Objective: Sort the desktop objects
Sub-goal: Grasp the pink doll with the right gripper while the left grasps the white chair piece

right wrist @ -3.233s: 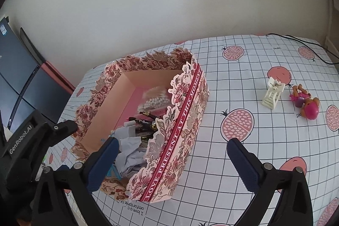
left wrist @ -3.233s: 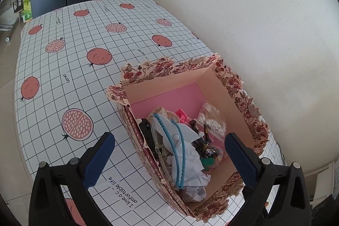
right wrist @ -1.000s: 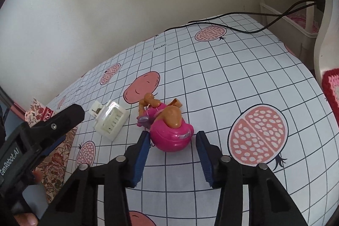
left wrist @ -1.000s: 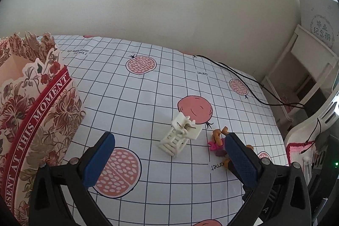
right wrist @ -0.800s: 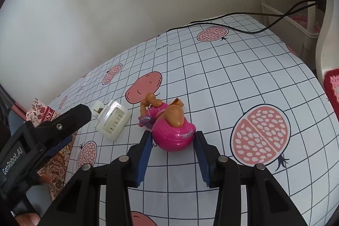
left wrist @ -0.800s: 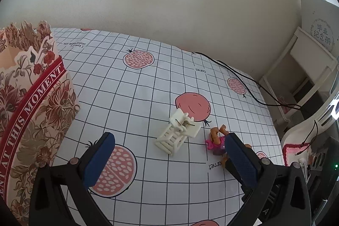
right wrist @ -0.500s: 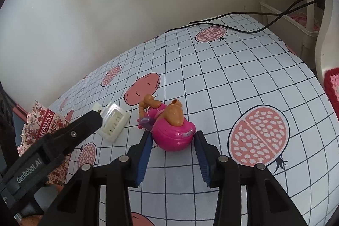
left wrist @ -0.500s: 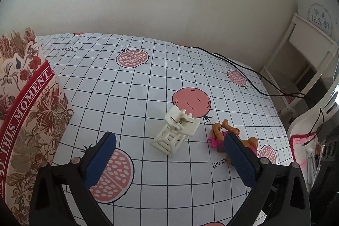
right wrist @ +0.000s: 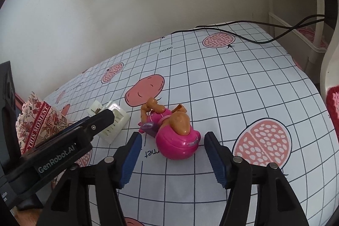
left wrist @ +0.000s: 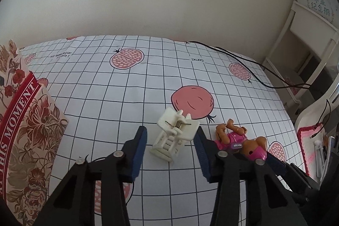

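Your left gripper point(left wrist: 170, 148) has just been narrowing around the white toy high chair point(left wrist: 174, 137) without pinching yet, while your right gripper point(right wrist: 171, 157) has just spread off the pink doll point(right wrist: 173, 132), so neither is secured for the box.

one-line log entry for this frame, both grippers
left gripper: closing, straddles white clip, no contact | right gripper: opening, pads clear of pink toy | box: left

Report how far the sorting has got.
Done: unclear; the floral box hides its inside. In hand: the left gripper has just been closing its jaws around the white clip, not yet pinching; the right gripper has just been opening its jaws, pads clear of the pink toy between them. Left: both lie on the tablecloth.
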{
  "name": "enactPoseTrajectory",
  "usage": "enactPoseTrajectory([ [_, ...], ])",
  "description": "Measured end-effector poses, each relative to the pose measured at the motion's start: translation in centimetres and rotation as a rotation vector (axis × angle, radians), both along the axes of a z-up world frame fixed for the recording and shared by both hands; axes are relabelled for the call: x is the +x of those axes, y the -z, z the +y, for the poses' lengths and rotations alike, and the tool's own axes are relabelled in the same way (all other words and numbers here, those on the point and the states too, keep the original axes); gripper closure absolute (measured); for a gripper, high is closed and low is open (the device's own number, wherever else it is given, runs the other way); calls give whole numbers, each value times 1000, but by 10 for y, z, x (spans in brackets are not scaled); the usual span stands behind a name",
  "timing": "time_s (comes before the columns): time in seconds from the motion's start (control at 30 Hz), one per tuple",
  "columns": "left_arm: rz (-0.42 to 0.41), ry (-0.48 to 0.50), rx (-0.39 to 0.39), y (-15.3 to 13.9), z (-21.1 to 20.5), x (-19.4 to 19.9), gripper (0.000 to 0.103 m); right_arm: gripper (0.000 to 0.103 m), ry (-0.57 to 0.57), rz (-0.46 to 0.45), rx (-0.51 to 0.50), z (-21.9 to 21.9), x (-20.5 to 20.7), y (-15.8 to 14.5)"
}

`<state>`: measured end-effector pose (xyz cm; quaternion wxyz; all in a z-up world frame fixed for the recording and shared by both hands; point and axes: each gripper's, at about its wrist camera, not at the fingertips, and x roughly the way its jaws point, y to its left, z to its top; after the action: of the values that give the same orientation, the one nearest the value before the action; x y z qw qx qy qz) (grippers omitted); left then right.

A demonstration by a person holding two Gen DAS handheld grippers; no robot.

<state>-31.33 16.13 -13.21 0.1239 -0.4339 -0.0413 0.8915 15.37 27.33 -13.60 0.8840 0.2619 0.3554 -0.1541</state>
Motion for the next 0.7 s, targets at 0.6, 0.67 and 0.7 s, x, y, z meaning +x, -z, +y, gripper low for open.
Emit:
enactPoseTrajectory([
  [0.6, -41, -79, 44, -5, -22, 12, 87, 32, 52, -53, 50, -9, 2, 2],
  [0.67, -47, -87, 51, -6, -24, 13, 87, 43, 51, -63, 61, -10, 0, 2],
  [0.7, -49, -89, 53, -6, -24, 14, 87, 47, 51, -69, 80, -11, 0, 3],
])
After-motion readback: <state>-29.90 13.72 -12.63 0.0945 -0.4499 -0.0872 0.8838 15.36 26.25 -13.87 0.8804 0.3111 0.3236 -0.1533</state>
